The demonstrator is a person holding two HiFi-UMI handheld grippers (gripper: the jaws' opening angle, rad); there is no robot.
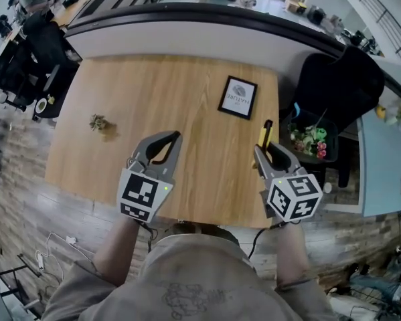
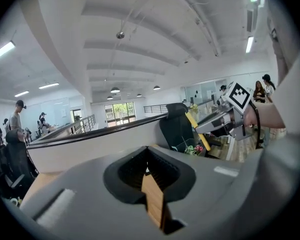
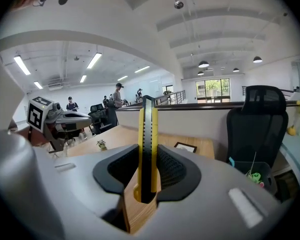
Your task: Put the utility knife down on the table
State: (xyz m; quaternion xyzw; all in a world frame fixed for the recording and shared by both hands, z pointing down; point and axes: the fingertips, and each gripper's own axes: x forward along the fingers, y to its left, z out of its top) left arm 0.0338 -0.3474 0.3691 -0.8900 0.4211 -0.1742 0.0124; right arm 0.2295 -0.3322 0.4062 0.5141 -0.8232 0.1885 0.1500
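A yellow and black utility knife stands clamped between the jaws of my right gripper, which is shut on it. It is held above the right edge of the wooden table. In the right gripper view the utility knife rises upright out of the right gripper. My left gripper hovers over the table's near side, shut with nothing in it. The left gripper view shows the left gripper with its tips together, and the right gripper with the knife off to the right.
A black-framed picture lies on the table's far right part. A small plant sits near the left edge. A black office chair and a bin of colourful items stand right of the table. A curved wall runs behind.
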